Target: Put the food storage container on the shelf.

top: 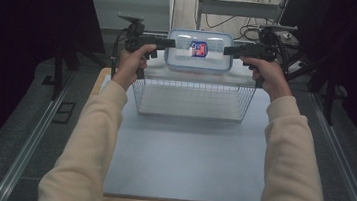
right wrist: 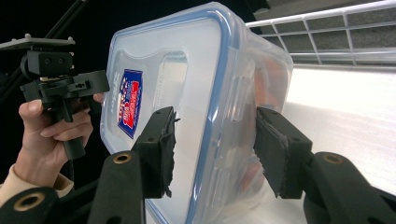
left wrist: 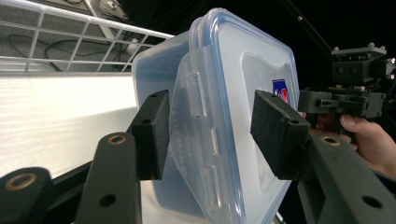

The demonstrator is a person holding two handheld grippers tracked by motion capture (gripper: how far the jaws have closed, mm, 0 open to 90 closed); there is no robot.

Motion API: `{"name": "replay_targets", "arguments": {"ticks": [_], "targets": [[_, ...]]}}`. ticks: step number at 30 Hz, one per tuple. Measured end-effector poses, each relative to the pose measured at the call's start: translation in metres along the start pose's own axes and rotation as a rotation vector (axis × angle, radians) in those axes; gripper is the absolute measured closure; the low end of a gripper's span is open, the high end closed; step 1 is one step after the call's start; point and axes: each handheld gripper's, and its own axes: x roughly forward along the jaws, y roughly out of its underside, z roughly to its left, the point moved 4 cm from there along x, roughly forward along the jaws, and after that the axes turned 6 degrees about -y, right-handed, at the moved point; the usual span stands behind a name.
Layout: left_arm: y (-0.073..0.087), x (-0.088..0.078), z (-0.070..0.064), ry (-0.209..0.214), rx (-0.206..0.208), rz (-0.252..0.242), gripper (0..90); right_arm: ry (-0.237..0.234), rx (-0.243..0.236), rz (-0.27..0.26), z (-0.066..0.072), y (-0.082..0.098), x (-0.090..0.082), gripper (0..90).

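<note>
Blurring whatever is inside, the clear blue-rimmed box (top: 199,51) hangs gripped by left gripper (top: 168,43) and right gripper (top: 230,49).

A lab-like recording booth: black curtains (top: 17,38), loose cables (top: 225,20) and a plain worktable (top: 186,151).

From the high view we look forward and down from above the person's side, taking in the whole pale blue table top (top: 185,156) and the white wire basket (top: 191,99) at its far end. In the left gripper view we sit right behind two black jaws, facing sideways, very near the clear plastic box with a blue-rimmed lid (left wrist: 224,116). The right gripper view faces the opposite way, equally near. All three views share that box (right wrist: 187,107) and basket.
</note>
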Motion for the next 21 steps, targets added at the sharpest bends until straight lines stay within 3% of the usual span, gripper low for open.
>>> {"name": "replay_targets", "arguments": {"ticks": [6, 8, 10, 11, 15, 21], "targets": [[-0.002, 0.005, 0.005, 0.003, -0.034, 0.005, 48.5, 0.03, 0.052, -0.009, -0.002, -0.002, 0.002, 48.0], [-0.001, 0.008, 0.009, -0.009, -0.05, 0.016, 47.2, 0.064, 0.062, -0.014, -0.002, -0.003, 0.003, 47.8], [0.0, 0.011, 0.013, -0.053, -0.037, 0.024, 45.1, 0.094, 0.06, -0.007, -0.002, -0.003, 0.006, 49.3], [0.0, 0.012, 0.015, -0.038, -0.055, 0.02, 45.5, 0.12, 0.054, 0.002, -0.002, -0.002, 0.008, 48.0], [-0.001, 0.015, 0.013, -0.062, -0.069, 0.006, 45.1, 0.135, 0.065, -0.023, -0.002, -0.002, 0.009, 49.0], [-0.002, 0.015, 0.011, -0.074, -0.042, 0.007, 42.7, 0.142, 0.043, -0.035, -0.001, 0.0, 0.006, 47.2]]}}
